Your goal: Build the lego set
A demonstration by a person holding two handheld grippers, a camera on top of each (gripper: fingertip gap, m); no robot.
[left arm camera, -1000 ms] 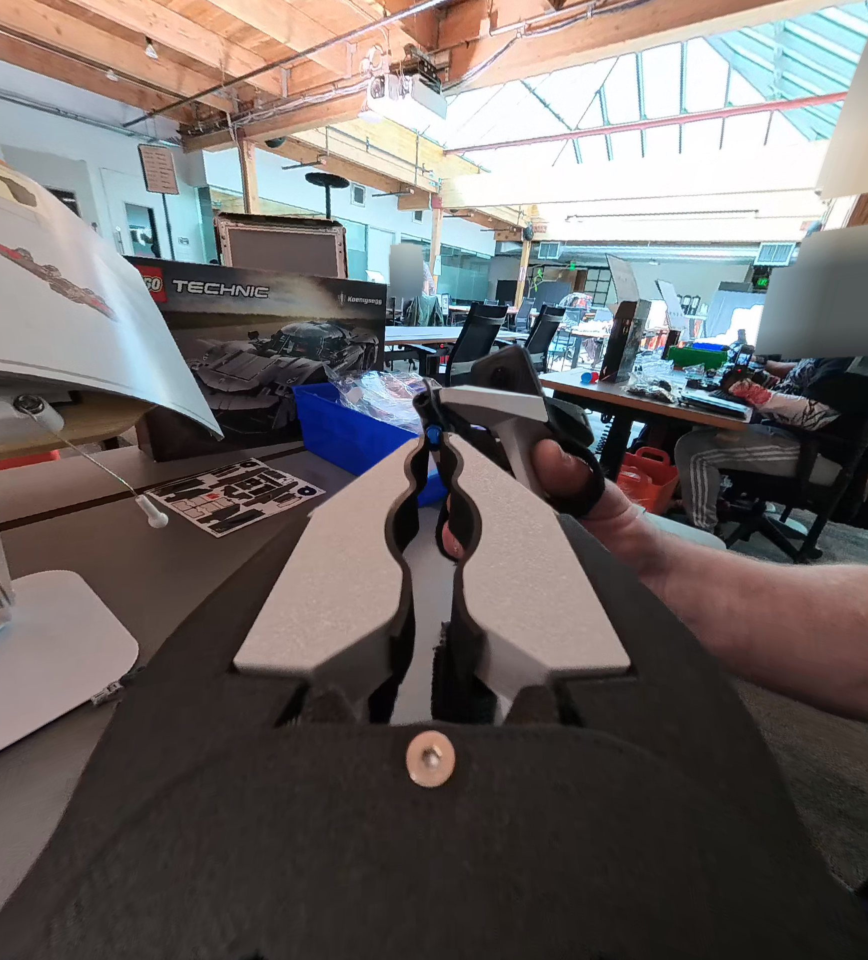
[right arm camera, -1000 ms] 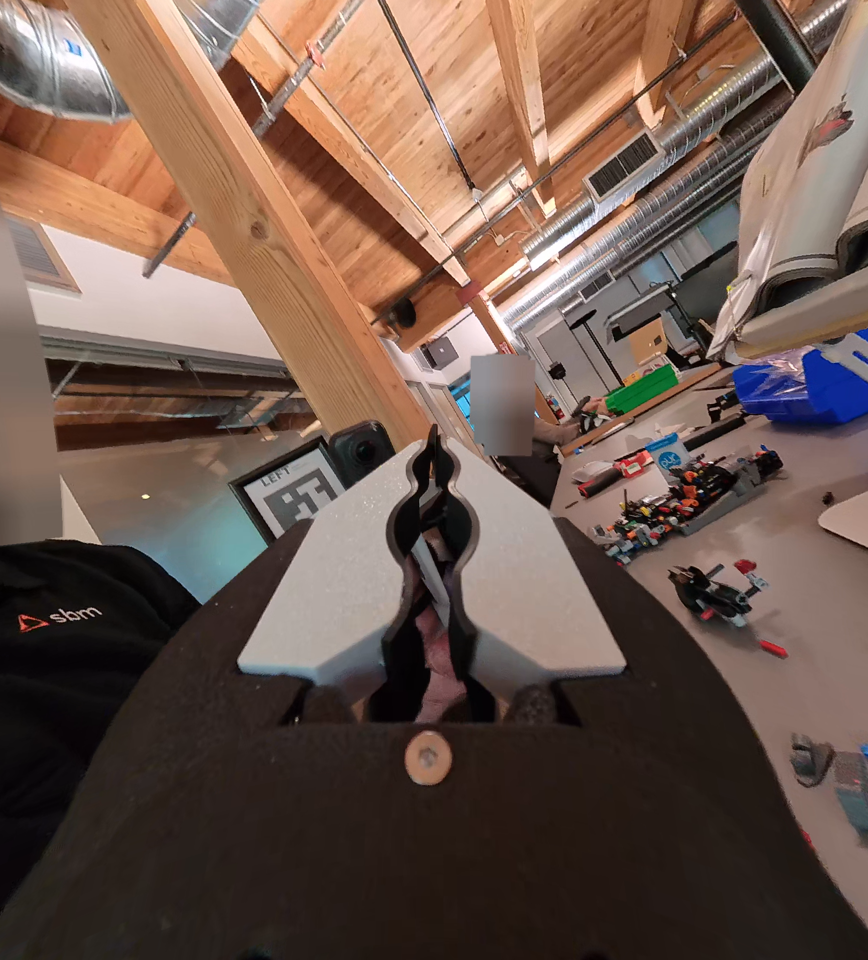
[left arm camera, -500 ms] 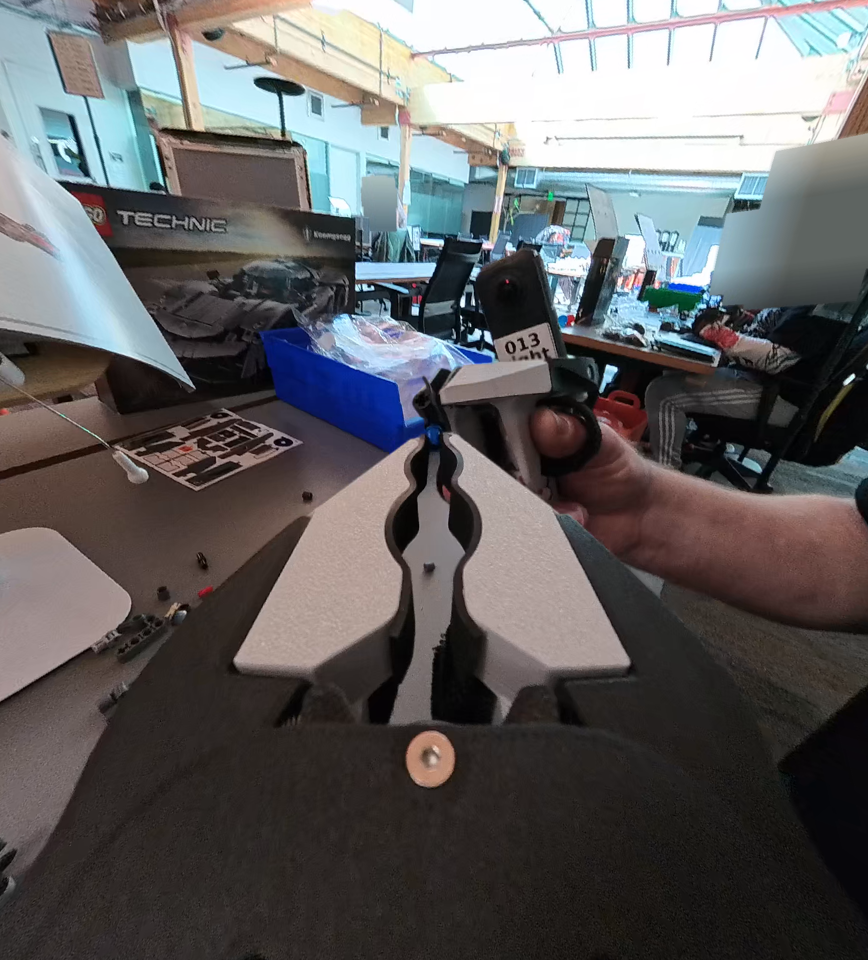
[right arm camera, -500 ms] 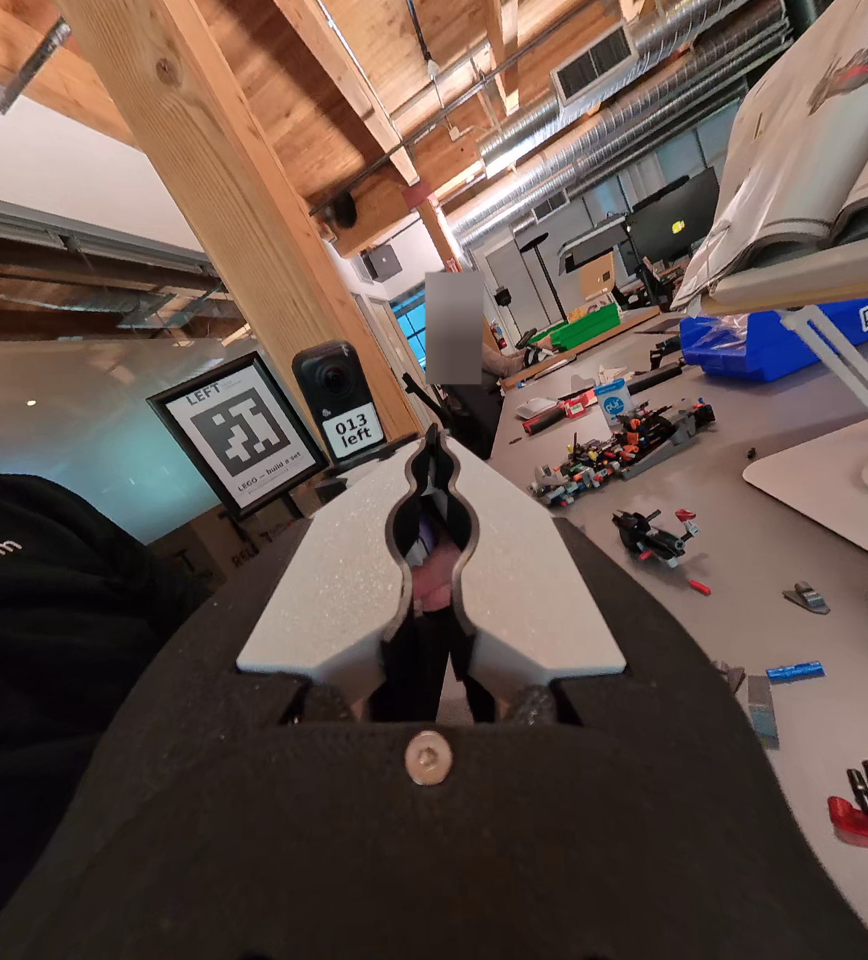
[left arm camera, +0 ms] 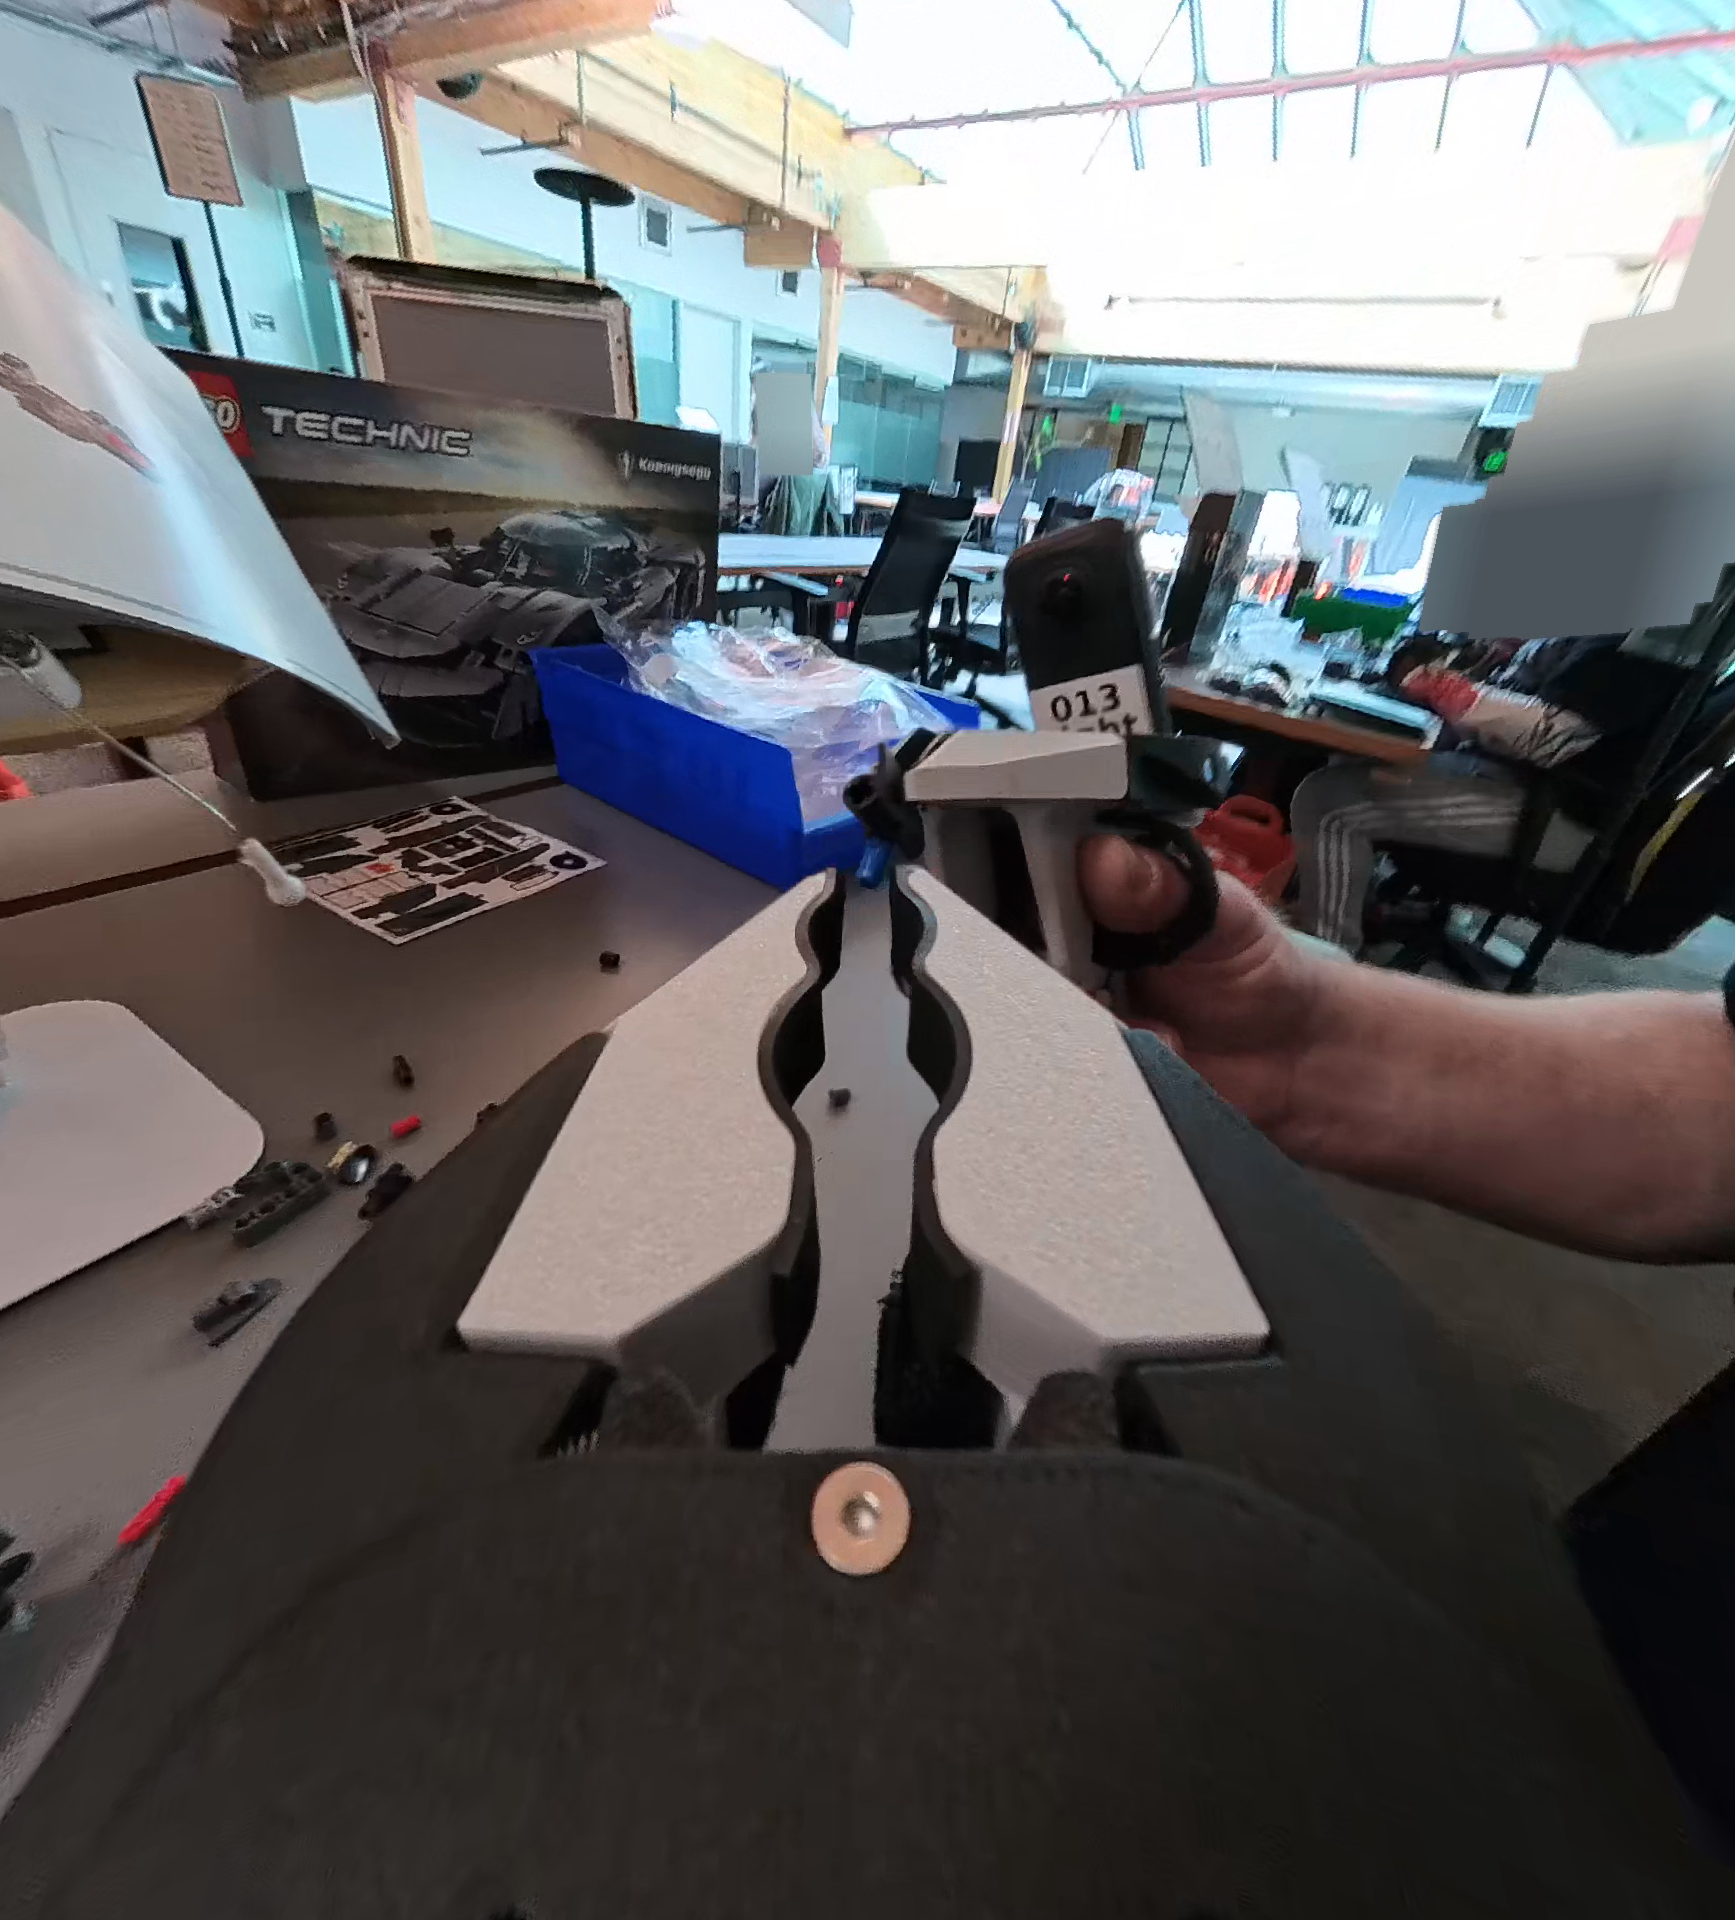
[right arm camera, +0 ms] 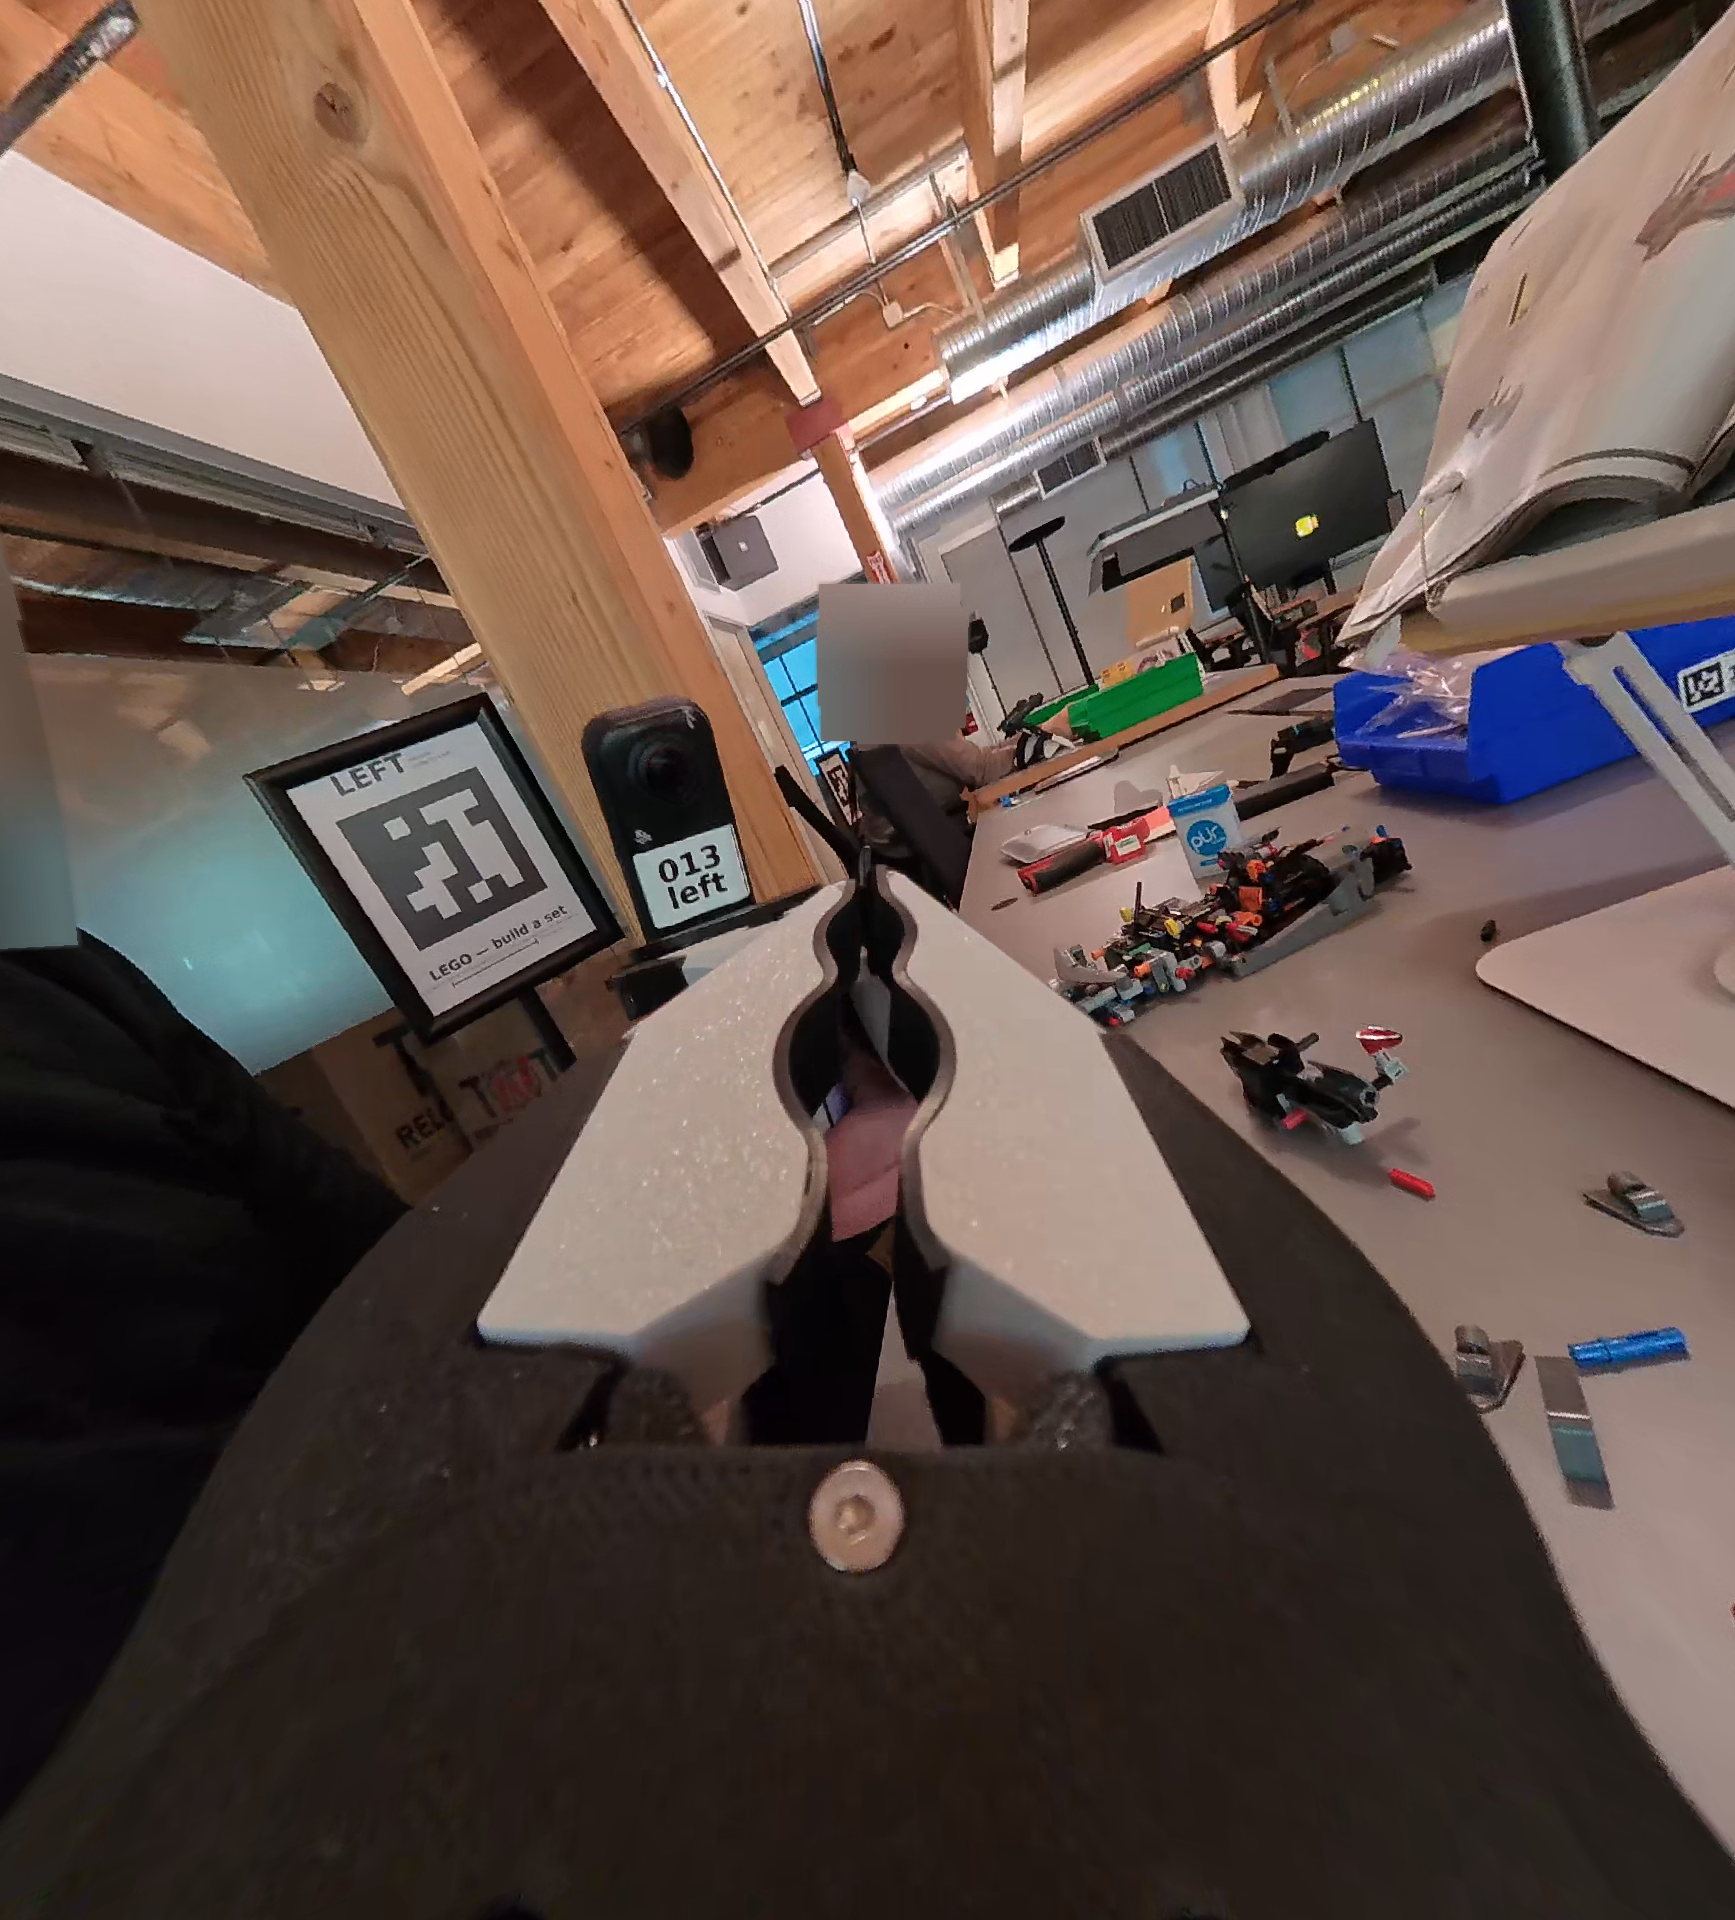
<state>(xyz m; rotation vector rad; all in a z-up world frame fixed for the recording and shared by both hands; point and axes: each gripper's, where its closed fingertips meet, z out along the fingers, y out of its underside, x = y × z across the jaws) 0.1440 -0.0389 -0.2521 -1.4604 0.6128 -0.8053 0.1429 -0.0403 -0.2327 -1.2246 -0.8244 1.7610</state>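
My right gripper (right arm camera: pixel 868 899) is shut on a small black Lego piece (right arm camera: pixel 864 868) whose tip sticks up past the fingertips. In the left wrist view the right gripper (left arm camera: pixel 884 805) is held in a hand just beyond my left gripper. It holds the black piece (left arm camera: pixel 878 800) with a blue pin (left arm camera: pixel 873 868) hanging from it. My left gripper (left arm camera: pixel 861 894) is narrowly open, with the blue pin right at its fingertips. In the right wrist view the left gripper's fingers are hidden behind my own.
An open instruction booklet (left arm camera: pixel 63 416) rests on a white stand (left arm camera: pixel 42 1143). The set box (left arm camera: pixel 489 582), a blue bin (left arm camera: pixel 676 758) of bags and a sticker sheet (left arm camera: pixel 437 868) lie behind. Loose pieces (left arm camera: pixel 302 1184) are scattered about. A partly built chassis (right arm camera: pixel 1247 925) and a small black sub-assembly (right arm camera: pixel 1299 1086) sit on the table. Only a small space, under 4 cm, lies between the two pairs of fingers.
Both grippers have tilted down toward the table. The left fingers have spread slightly around the blue pin. The right gripper stays shut on the piece.
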